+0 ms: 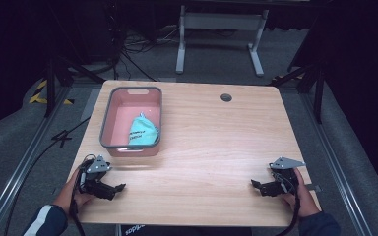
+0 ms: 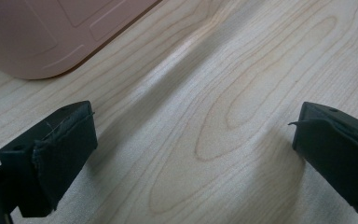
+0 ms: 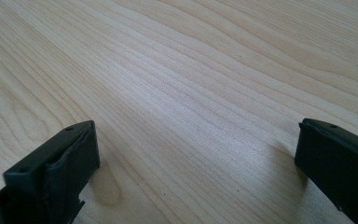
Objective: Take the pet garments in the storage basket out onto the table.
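A pink bin (image 1: 109,114) with a grey rim stands on the left part of the wooden table (image 1: 211,142). Inside it lies a teal packet (image 1: 143,131). My left gripper (image 1: 119,188) rests low over the table's near left corner, just in front of the bin, jaws wide apart with bare wood between them. In the left gripper view (image 2: 193,140) the bin's pink wall (image 2: 42,32) fills the upper left. My right gripper (image 1: 254,185) sits near the right front corner, pointing inward, also open over bare wood (image 3: 196,149).
A round cable hole (image 1: 226,97) sits near the table's far edge. Beyond the table stand a white desk frame (image 1: 221,29) and cables on the grey floor. Metal rails run along both sides of the table.
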### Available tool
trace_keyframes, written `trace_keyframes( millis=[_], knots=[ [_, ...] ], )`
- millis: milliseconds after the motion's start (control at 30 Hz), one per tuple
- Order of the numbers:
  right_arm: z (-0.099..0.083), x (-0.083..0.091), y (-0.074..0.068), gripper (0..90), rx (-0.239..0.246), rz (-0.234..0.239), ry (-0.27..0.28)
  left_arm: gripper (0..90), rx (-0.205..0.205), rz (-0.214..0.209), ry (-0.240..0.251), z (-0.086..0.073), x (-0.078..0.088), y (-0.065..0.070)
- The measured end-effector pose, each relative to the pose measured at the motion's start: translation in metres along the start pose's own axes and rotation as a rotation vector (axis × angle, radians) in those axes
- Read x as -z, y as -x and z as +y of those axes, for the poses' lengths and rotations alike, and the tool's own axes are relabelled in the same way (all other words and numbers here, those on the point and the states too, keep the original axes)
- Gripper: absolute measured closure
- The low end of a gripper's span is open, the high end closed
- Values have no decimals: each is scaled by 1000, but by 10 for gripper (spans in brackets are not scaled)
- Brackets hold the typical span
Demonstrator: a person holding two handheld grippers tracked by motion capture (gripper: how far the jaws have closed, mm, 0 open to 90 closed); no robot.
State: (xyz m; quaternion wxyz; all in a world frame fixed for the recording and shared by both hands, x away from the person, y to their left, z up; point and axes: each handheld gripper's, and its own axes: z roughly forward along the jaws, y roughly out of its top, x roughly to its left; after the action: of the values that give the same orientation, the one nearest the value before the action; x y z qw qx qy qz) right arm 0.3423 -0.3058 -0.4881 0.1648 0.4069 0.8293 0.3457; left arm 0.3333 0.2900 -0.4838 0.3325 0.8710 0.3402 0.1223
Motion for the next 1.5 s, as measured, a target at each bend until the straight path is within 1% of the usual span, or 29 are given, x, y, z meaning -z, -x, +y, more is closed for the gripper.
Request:
trace_keyframes(
  millis=[167, 200, 233, 400, 533, 567, 600, 633, 667, 700, 733, 767, 800, 833, 867, 900, 933, 967, 1000, 1033, 1100, 1167, 1233, 1267, 1333, 1400, 1433, 1467, 1500],
  knots=[
    [0, 0, 0, 0, -2, -1, 0, 0, -6, -1, -1, 0, 0, 0],
    [0, 0, 0, 0, -4, -3, 2, 2, -23, -20, -5, -1, 1, -2],
    [0, 0, 0, 0, -3, -3, 1, 4, -26, -26, -5, -1, 2, -2],
    [-1, 1, 0, 2, -6, -9, 2, 8, -29, -23, -8, -2, 3, -2],
    [-1, 2, 1, 2, -7, -10, 0, 5, -35, -23, -50, 3, 3, -3],
    [-1, 2, 1, 2, -7, -10, 0, 5, -28, -25, -61, 4, 3, -3],
    [-1, 2, 1, 2, -7, -10, 0, 8, -32, -23, -79, 5, 5, -3],
    [-1, 2, 1, 2, -7, -10, 0, 23, -32, -21, -78, 5, 6, -4],
    [-1, 2, 1, 2, -7, -10, 0, 49, -30, -3, -76, 5, 8, -4],
    [-1, 2, 1, 2, -7, -10, 0, 95, -29, -15, -68, 5, 10, -5],
    [-1, 2, 1, 2, -7, -10, 0, 198, -29, -15, -68, 5, 10, -5],
    [-1, 2, 1, 2, -7, -10, 0, 230, -30, -13, -68, 7, 14, -5],
    [-1, 2, 1, 2, -7, -10, 0, 196, -30, -13, -68, 7, 14, -5],
    [-1, 2, 1, 2, -7, -10, 0, 196, -31, -6, -64, 8, 15, -5],
    [-1, 2, 1, 2, -7, -10, 0, 160, -37, 0, -65, 9, 17, -5],
    [-1, 2, 1, 2, -7, -10, 0, 169, -30, 4, -62, 10, 20, -4],
    [-1, 2, 1, 2, -7, -10, 0, 201, -33, -1, -47, 12, 25, -4],
    [-1, 2, 1, 2, -7, -10, 0, 199, -33, 11, -45, 14, 26, -4],
    [-1, 2, 1, 2, -7, -10, 0, 198, -33, 11, -45, 14, 26, -4],
    [-1, 2, 1, 2, -7, -10, 0, 198, -38, 29, -42, 16, 29, -4],
    [-2, 2, 1, 3, -6, -9, 0, 196, -30, 28, -13, 19, 34, -4],
    [-2, 2, 1, 3, -7, -4, 3, 196, -28, 41, 13, 24, 40, -3],
    [-2, 2, 1, 3, -7, -3, 4, 196, -29, 37, 15, 26, 42, -3],
    [-2, 2, 1, 3, -6, -3, 4, 199, -42, 49, 19, 30, 46, -2],
    [-2, 2, 1, 3, -6, -2, 4, 203, -31, 58, 36, 34, 50, -1],
    [-2, 2, 2, 3, -2, -2, 3, 203, -25, 61, 42, 35, 52, -1],
    [-2, 2, 2, 2, -4, -2, 4, 203, -27, 69, 49, 37, 55, -2],
    [-3, 2, 2, 3, -1, -2, 3, 202, -23, 65, 56, 38, 57, -2],
    [-2, 2, 2, 3, -1, -3, 2, 202, -32, 73, 62, 40, 59, -2]
  ],
)
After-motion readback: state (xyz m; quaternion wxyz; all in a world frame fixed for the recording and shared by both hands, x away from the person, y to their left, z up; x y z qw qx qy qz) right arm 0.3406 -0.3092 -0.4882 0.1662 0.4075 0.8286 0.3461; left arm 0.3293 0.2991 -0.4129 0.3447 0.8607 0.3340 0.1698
